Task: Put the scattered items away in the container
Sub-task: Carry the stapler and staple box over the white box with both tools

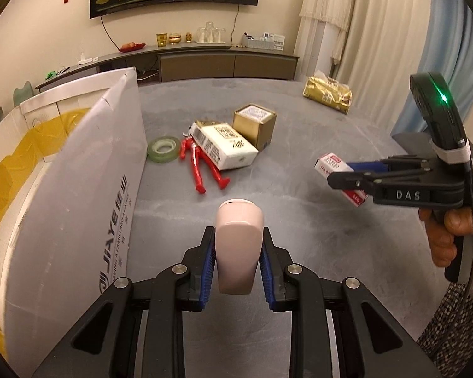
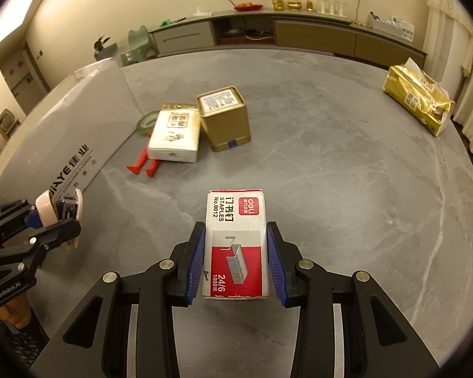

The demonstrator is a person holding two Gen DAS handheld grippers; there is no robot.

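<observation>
Left gripper (image 1: 236, 263) clamps a small pale-pink plastic stapler (image 1: 238, 249) between its blue ribbed pads, lifted off the table, just right of the white cardboard box (image 1: 78, 195). Right gripper (image 2: 235, 260) pinches a red-and-white cardboard box of staples (image 2: 235, 242) across its long sides, also in the air, near the table's front.

Handling, my guess: stapler is hard, smooth, rounded plastic, so it could slip or twist; the grip across its flat sides looks sensible. Staple box is small but probably dense; thin card may dent if squeezed hard, and the side grip near the middle looks balanced.

Not yet tidied: green roll of clear tape (image 1: 163, 148) just beside the box wall, red-handled pliers (image 1: 201, 167) partly under a white paper tissue pack (image 1: 225, 148), gold square tin with printed lid (image 1: 254, 124) touching that pack, gold foil tissue pack (image 2: 417, 97) well apart at the far right edge. Tin is stiff, likely slick; packs are soft, squashy.

Surface: grey marbled tabletop (image 2: 331, 163), flat, smooth, likely low friction. Container's open flap has yellow tape inside. Room: beige walls, long low sideboard with glasses and a red dish, wall hanging, pale curtains right.
</observation>
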